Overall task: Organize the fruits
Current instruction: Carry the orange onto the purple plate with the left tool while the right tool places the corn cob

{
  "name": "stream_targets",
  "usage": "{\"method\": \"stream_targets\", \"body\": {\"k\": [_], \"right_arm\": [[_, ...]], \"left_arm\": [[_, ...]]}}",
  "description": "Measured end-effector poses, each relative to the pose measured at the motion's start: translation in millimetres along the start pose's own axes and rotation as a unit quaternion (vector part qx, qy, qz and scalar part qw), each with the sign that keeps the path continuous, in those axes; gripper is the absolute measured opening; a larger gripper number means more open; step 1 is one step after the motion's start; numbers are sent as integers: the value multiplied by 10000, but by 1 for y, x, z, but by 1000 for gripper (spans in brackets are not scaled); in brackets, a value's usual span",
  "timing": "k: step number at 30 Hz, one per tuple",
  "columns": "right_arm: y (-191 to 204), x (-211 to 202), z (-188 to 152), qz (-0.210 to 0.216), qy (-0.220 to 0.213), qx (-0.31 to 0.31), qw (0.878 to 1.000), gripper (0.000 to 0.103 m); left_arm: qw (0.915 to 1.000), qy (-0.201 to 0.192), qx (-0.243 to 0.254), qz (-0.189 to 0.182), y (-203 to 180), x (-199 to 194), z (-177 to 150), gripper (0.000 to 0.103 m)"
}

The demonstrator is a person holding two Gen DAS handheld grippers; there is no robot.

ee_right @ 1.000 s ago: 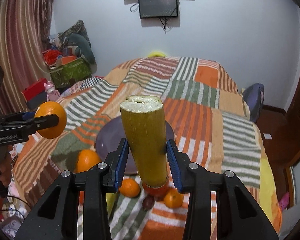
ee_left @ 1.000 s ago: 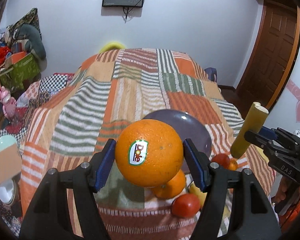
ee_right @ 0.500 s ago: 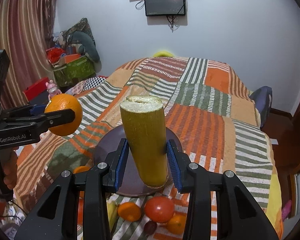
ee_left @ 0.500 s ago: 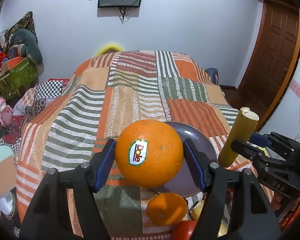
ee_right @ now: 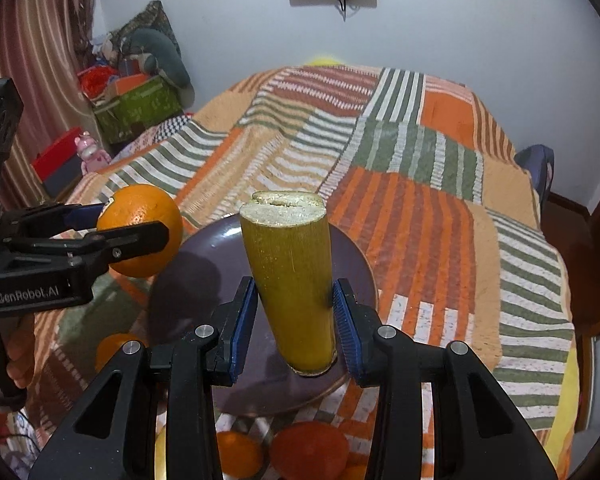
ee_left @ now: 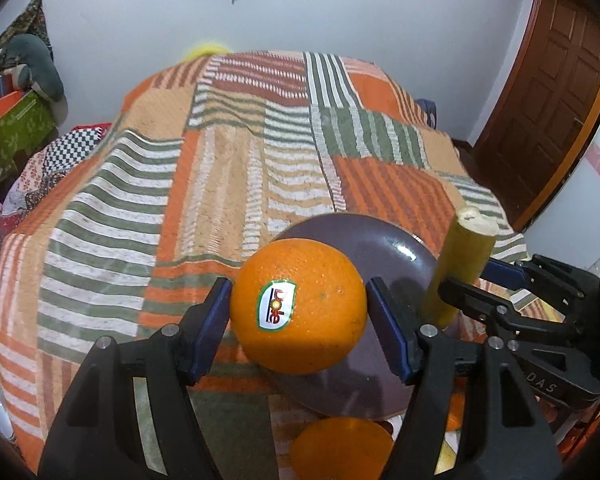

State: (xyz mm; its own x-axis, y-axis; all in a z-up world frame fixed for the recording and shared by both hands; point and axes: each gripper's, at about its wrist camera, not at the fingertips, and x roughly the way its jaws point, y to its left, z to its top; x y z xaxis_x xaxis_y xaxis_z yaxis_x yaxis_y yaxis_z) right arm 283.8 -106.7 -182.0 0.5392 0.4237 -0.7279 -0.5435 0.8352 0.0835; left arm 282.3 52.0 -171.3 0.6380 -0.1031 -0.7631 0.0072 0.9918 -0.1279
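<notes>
The left gripper (ee_left: 298, 312) is clamped on a large orange (ee_left: 299, 306) with an oval sticker facing the camera, its blue pads pressed against both sides of the fruit. The orange hangs above the near left edge of the dark purple plate (ee_left: 384, 240), which lies on a bed covered by a striped patchwork blanket (ee_left: 228, 168).

The right gripper (ee_right: 295, 320) is closed on a yellow-green cut stalk (ee_right: 290, 280), held upright with its pale cut end on top and its lower end low over the near part of the plate (ee_right: 352, 264); whether it touches cannot be told. From the left wrist view the stalk (ee_left: 460, 264) stands at the plate's right side.

Loose fruit lies on the blanket just in front of the plate: a small orange (ee_right: 240, 450), a red tomato (ee_right: 310, 446), and another orange (ee_right: 114, 346) by the plate's near left edge. A brown door (ee_left: 552, 92) stands well to the right of the plate.
</notes>
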Motion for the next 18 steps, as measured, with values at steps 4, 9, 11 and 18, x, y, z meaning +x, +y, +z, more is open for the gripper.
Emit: {"method": "stream_targets", "body": {"k": [4, 9, 11, 18], "right_arm": [[1, 11, 4, 8, 126, -109, 9999, 36], [0, 23, 13, -5, 266, -161, 9995, 36], [-1, 30, 16, -54, 350, -189, 9992, 35], [-4, 55, 9, -240, 743, -350, 9963, 35]], "left_arm": [[9998, 162, 112, 12, -1, 18, 1, 68], [9996, 287, 25, 0, 2, 35, 5, 68], [9995, 312, -1, 2, 3, 40, 7, 68], [9989, 456, 70, -43, 2, 53, 8, 68]]}}
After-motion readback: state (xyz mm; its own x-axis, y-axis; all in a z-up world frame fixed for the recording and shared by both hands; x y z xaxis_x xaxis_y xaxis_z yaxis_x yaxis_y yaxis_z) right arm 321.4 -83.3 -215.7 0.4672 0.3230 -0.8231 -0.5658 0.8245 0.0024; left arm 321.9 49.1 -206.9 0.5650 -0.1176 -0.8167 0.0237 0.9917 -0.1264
